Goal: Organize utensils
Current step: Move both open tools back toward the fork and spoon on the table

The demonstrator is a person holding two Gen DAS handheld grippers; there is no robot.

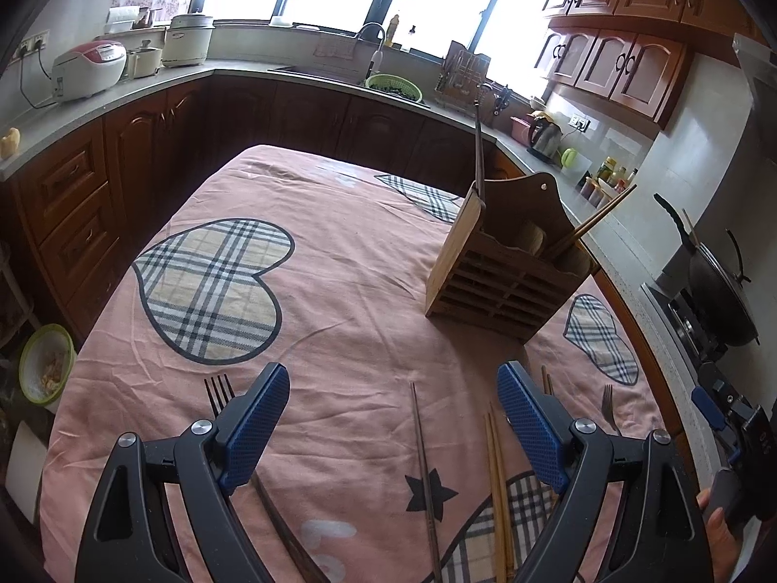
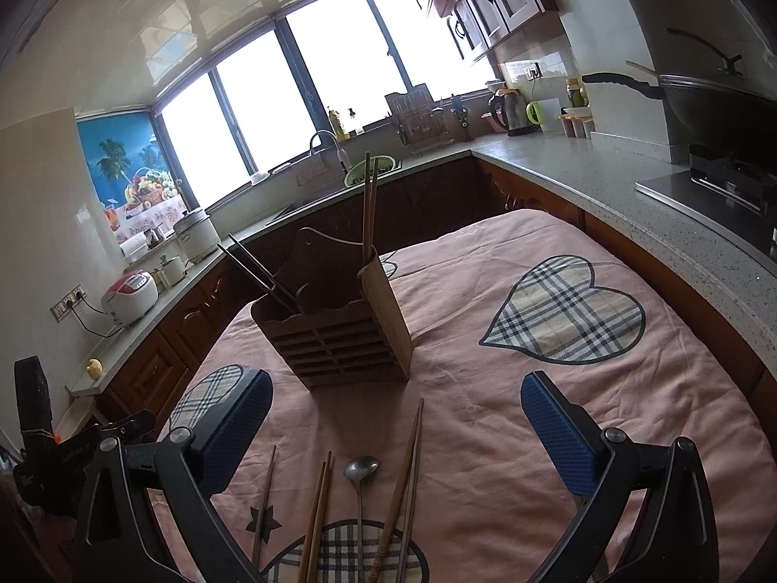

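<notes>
I hold my left hand-held gripper (image 1: 393, 418) and right hand-held gripper (image 2: 396, 425) wide apart and empty above loose chopsticks (image 2: 398, 486), a spoon (image 2: 360, 469) and forks (image 1: 219, 391) lying on the table (image 1: 340, 267), the wooden utensil holder (image 2: 340, 335) just beyond.

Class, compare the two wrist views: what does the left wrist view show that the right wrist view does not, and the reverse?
Only the left wrist view shows two forks, one by the left finger and one at the right. Only the right wrist view shows the metal spoon. Both show the wooden utensil holder with chopsticks standing in it, loose chopsticks on the pink cloth, and open, empty jaws.
</notes>
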